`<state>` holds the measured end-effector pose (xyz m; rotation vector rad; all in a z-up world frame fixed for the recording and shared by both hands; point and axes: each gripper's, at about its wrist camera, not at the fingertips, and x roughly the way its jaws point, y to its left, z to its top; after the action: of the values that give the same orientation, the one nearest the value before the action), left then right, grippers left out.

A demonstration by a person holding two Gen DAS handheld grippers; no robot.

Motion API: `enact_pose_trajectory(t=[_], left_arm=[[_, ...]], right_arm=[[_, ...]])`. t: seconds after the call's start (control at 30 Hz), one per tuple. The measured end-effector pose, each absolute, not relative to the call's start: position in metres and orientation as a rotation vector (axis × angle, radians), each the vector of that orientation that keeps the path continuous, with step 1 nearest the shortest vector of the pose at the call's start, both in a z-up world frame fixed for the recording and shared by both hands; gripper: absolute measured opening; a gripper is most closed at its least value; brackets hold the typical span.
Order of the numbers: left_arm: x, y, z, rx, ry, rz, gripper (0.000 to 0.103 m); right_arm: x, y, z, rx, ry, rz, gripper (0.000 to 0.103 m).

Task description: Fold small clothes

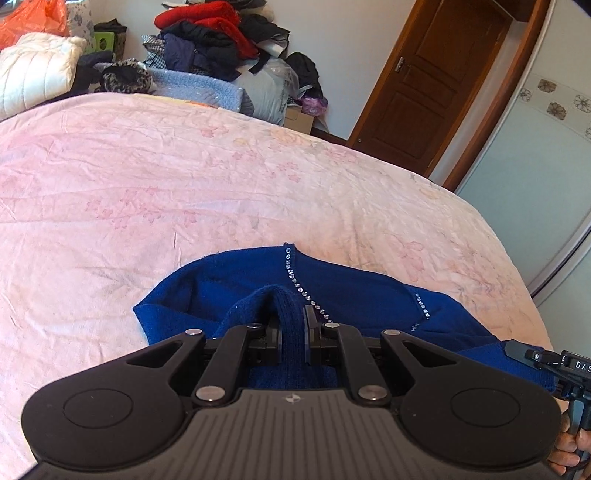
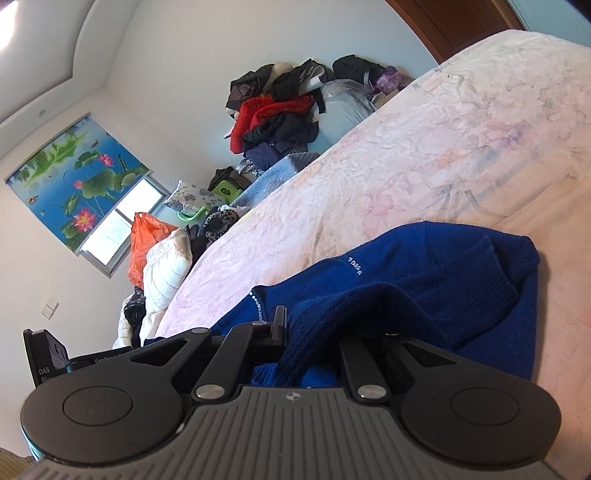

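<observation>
A royal blue knit sweater [image 1: 236,284] with a line of rhinestones along its neckline lies on the pink floral bedspread [image 1: 184,177]. My left gripper [image 1: 293,325] is shut on a ribbed fold of the sweater, which rises between its pads. In the right wrist view the same blue sweater [image 2: 443,266] is bunched near the bed's edge, and my right gripper [image 2: 310,328] is shut on a ribbed edge of it; knit fabric covers the right finger. The right gripper's body [image 1: 554,362] and a hand show at the lower right of the left wrist view.
A heap of red, black and navy clothes [image 1: 214,40] sits beyond the far side of the bed, with a white quilted jacket [image 1: 37,74] and an orange bag [image 1: 33,18] to its left. A brown door [image 1: 436,81] stands at the far right. Bare bedspread stretches ahead.
</observation>
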<state>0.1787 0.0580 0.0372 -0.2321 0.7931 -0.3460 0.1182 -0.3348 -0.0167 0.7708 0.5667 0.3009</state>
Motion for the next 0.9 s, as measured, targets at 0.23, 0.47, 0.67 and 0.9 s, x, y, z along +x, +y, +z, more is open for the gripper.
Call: enact_pose_trajectory(t=[0.23,0.47,0.67,0.9], left_arm=[[0.196,0.065,0.026,-0.306,0.812,-0.336,0.009],[0.213,0.061,0.02,-0.331,0.811,-0.334,0.009],[0.233,0.059,0.007,-0.373,0.857,-0.316,0.01],[0.256,0.086,-0.014,-0.625,0.961,-0.351,0.014]], right_arm=[[0.138,-0.346,-0.035,0.874,0.584,0.297,0.012],[0.158,-0.355,-0.056,0.983,0.592,0.28,0.012],[0.179,-0.361,-0.073,1.041,0.624,0.234,0.016],[0.192,-0.371,-0.08,1.143,0.619,0.22,0.05]])
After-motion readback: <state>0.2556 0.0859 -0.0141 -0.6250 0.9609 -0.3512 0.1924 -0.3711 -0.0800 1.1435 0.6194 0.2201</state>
